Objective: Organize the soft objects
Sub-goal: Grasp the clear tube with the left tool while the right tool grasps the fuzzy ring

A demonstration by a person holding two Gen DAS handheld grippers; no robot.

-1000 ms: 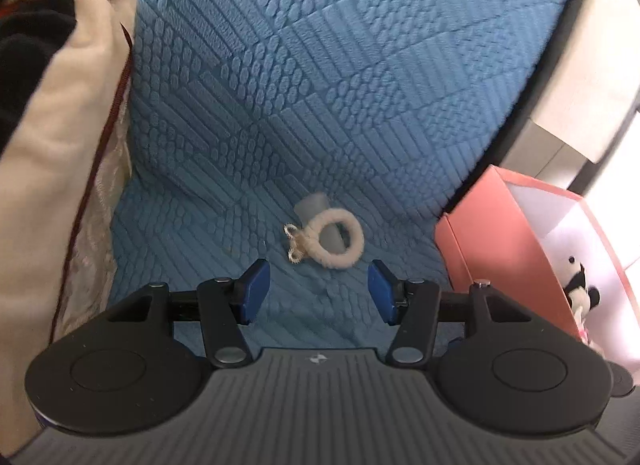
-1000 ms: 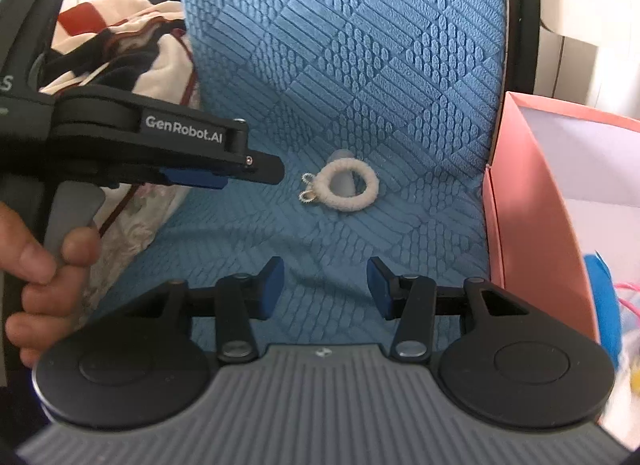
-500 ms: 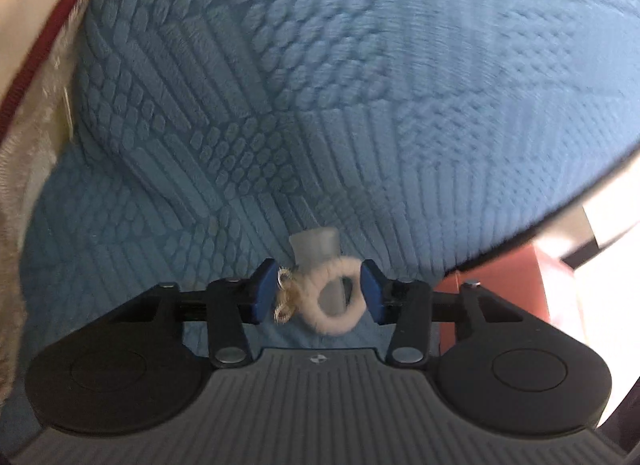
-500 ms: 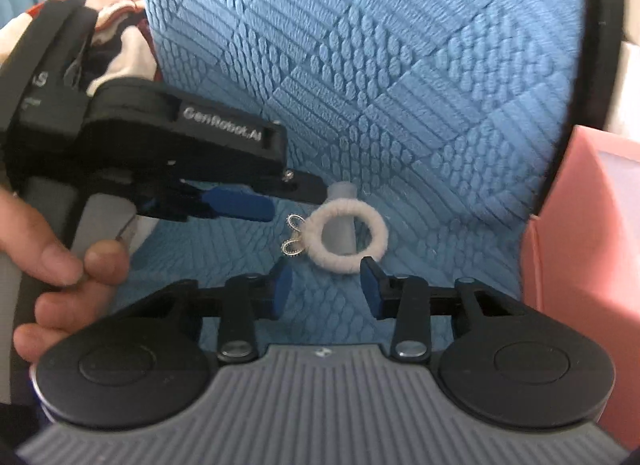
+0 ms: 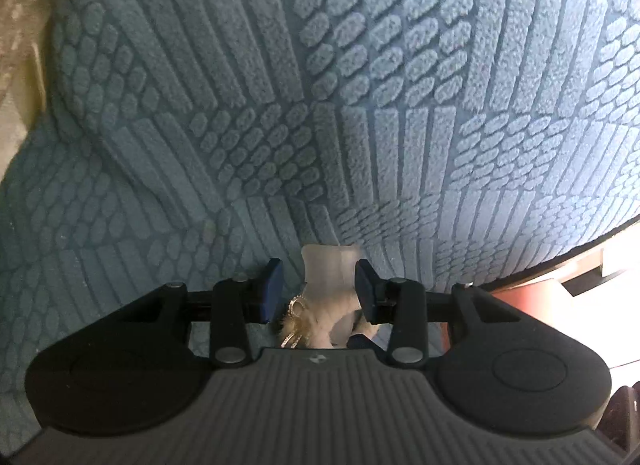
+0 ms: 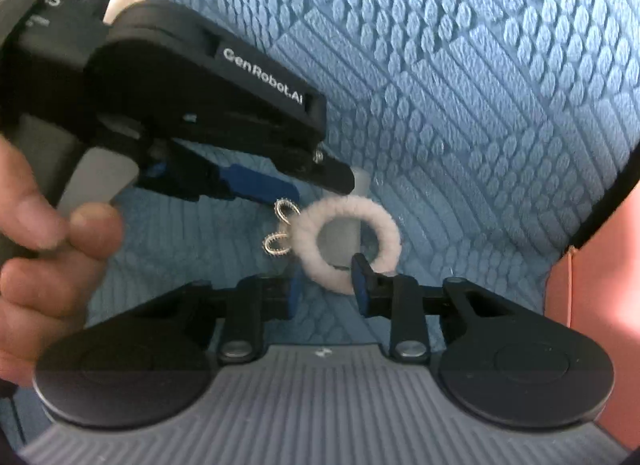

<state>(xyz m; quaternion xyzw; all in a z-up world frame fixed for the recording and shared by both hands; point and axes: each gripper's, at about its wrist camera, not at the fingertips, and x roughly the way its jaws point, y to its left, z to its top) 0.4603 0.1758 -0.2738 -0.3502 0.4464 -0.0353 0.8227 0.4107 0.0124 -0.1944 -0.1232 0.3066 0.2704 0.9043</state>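
On the blue textured cushion (image 6: 460, 105), a fuzzy white hair ring (image 6: 348, 239) with a small gold wire bow (image 6: 282, 227) is lying against a frosted translucent post (image 5: 329, 277), and both tools are crowding in on it. From the left wrist view, the left gripper (image 5: 318, 291) is sitting astride the post, its blue pads just beside the frosted piece on either side; whether they are pressing on it I cannot tell. The ring and bow are showing low between its fingers. From the right wrist view, the right gripper (image 6: 326, 285) is closing, its jaws bracketing the near rim of the ring, with contact unclear. A hand (image 6: 44, 257) is holding the left tool's handle at the left, and a pink box (image 6: 592, 305) is standing at the right edge.
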